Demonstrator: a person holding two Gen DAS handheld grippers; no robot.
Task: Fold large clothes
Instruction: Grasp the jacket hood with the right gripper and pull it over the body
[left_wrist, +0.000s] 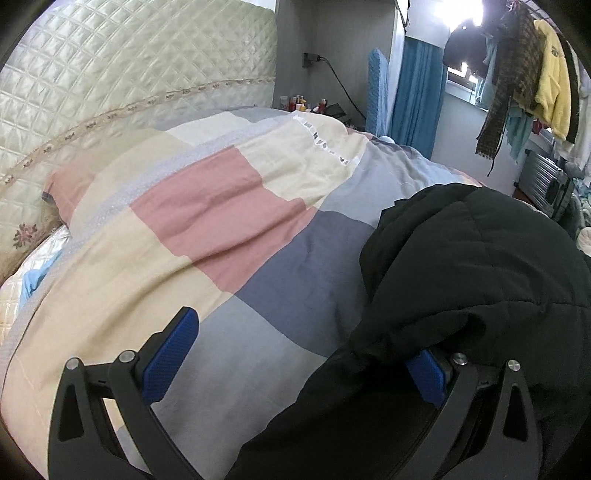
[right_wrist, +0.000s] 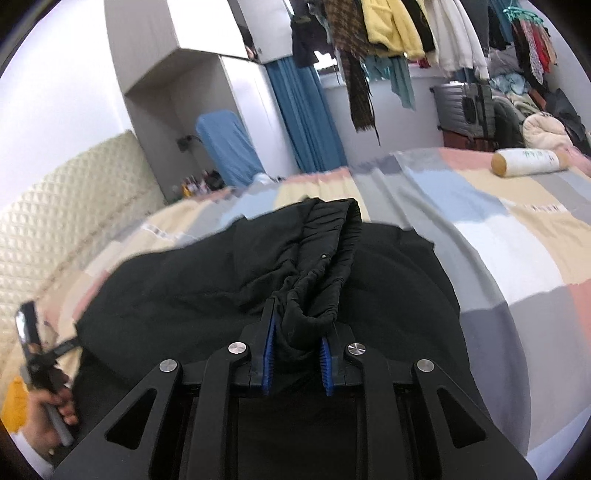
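Note:
A large black garment (right_wrist: 207, 295) lies bunched on the patchwork bedcover (right_wrist: 509, 258). My right gripper (right_wrist: 297, 350) is shut on a gathered elastic band of the garment (right_wrist: 317, 258), held a little above the rest. In the left wrist view the black garment (left_wrist: 472, 295) fills the right side and drapes over the right finger. My left gripper (left_wrist: 299, 354) is open wide, with the bedcover (left_wrist: 221, 229) showing between its blue pads (left_wrist: 170, 354). The left hand-held tool shows in the right wrist view (right_wrist: 37, 354) at the garment's left edge.
A quilted cream headboard (left_wrist: 110, 81) stands at the left. A nightstand with small bottles (left_wrist: 303, 103) is beyond the bed. Hanging clothes (right_wrist: 388, 29) fill a rack at the back. A cylindrical pillow (right_wrist: 528, 160) lies on the far right of the bed. A suitcase (right_wrist: 461, 107) stands behind.

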